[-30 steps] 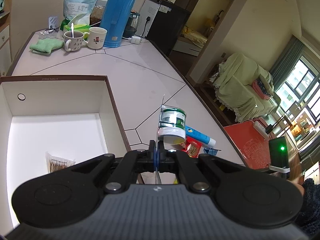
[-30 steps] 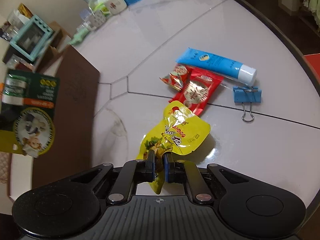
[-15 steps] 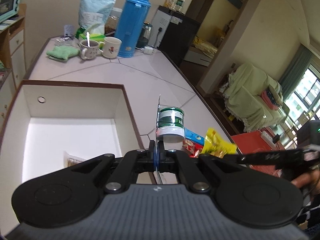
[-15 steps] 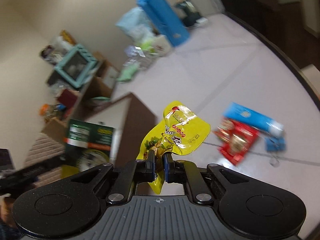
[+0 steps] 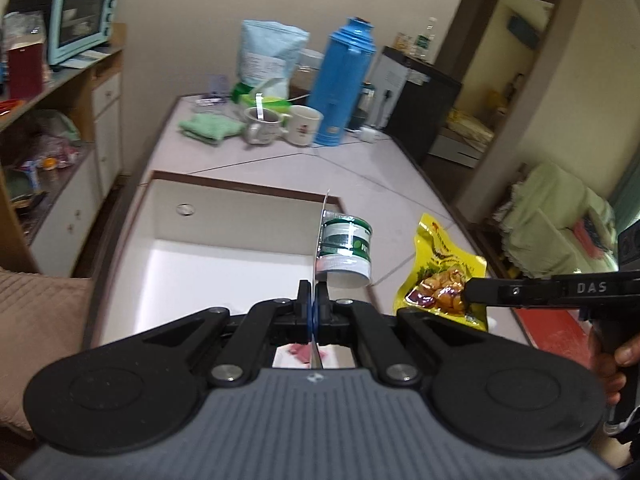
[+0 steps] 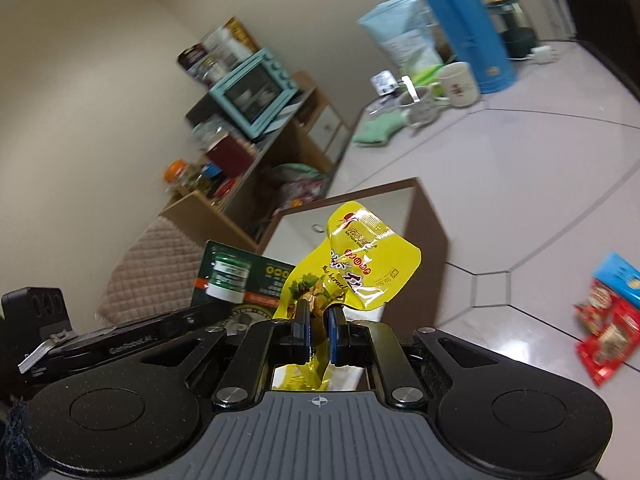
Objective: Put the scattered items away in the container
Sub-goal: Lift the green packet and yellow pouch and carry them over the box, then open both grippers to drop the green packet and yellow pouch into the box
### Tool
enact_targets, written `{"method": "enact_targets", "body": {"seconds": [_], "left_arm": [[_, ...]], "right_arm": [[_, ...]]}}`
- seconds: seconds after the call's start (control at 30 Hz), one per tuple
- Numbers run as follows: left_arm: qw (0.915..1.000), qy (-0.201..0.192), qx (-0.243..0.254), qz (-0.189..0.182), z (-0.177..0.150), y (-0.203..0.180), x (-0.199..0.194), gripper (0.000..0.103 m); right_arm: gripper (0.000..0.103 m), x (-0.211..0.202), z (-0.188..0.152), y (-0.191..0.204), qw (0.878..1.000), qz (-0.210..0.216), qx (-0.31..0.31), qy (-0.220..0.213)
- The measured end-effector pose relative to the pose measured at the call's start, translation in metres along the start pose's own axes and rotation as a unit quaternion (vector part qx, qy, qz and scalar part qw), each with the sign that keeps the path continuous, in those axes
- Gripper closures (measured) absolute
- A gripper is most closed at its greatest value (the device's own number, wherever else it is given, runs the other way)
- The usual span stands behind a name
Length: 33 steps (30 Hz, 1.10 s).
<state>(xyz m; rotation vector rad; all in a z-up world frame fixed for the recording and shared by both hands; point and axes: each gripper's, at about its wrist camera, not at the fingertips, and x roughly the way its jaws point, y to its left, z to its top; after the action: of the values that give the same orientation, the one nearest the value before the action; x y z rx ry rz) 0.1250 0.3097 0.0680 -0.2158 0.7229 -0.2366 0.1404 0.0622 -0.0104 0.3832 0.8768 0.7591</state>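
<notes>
My left gripper (image 5: 314, 300) is shut on the card edge of a green blister pack with a small bottle (image 5: 347, 249), held above the right side of the brown box with white inside (image 5: 224, 256). The pack also shows in the right wrist view (image 6: 244, 280). My right gripper (image 6: 318, 322) is shut on a yellow snack pouch (image 6: 360, 264), held in the air near the box's right wall (image 6: 428, 248). The pouch also shows in the left wrist view (image 5: 440, 272), just right of the box.
On the table to the right lie red snack packets (image 6: 608, 332) and a blue tube (image 6: 620, 276). At the far end stand a blue thermos (image 5: 344, 84), two mugs (image 5: 280, 124), a green cloth (image 5: 208, 128) and a pale bag (image 5: 268, 56). A shelf with a teal oven (image 5: 80, 16) stands left.
My right gripper has lifted the yellow pouch off the table and carried it left, up to the box. My left gripper has risen with the blister pack over the box.
</notes>
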Motion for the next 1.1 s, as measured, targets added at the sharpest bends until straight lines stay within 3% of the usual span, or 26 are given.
{"method": "enact_targets", "body": {"seconds": [0.4, 0.8, 1.1], "left_arm": [[0.9987, 0.016, 0.008, 0.048, 0.008, 0.026, 0.016, 0.103], [0.9959, 0.055, 0.005, 0.072, 0.015, 0.054, 0.067, 0.103], [0.9929, 0.082, 0.004, 0.086, 0.019, 0.067, 0.104, 0.103]], "right_arm": [[0.096, 0.059, 0.014, 0.009, 0.998, -0.006, -0.044, 0.034], [0.096, 0.139, 0.027, 0.007, 0.992, -0.041, -0.094, 0.079], [0.096, 0.179, 0.033, -0.01, 0.988, -0.059, -0.098, 0.102]]}}
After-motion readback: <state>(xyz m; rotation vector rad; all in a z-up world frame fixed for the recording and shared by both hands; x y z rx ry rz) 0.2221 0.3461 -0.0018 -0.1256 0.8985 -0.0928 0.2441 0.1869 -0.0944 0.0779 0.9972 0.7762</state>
